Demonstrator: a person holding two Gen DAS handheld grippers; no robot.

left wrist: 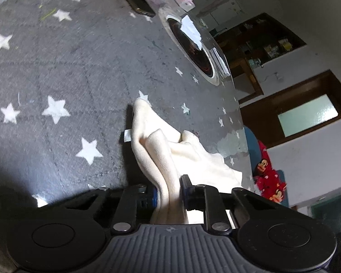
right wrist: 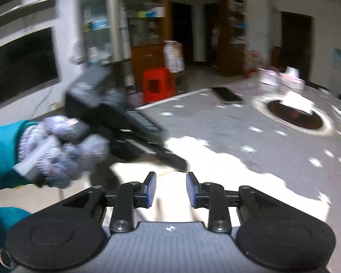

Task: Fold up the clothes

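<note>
Now my left tongs are pinched on a bunched fold of the cream cloth, and the rest of it trails away over the grey star-print table cover toward the table's right edge. My right tongs stand apart with nothing between the blue pads, hanging just above the same cloth, which lies spread and rumpled on the near part of the table. From that side I can see my left hand, gloved, holding the other tool low over the cloth's left end; the view is blurred, so I cannot tell exactly where the far hem runs.

To do this fold well, I judge the grip matters most: I have a thick gather between the left pads, not a clean corner, so I should carry it gently and not jerk, or layers may slip out unevenly. The right tongs should come down on a free edge opposite, take only the top layer, and close before I lift. Then both ends can travel together, keeping the cloth taut enough to lay flat.

I should steer clear of the round black plate set into the table's far side and the phone near the far edge.
</note>
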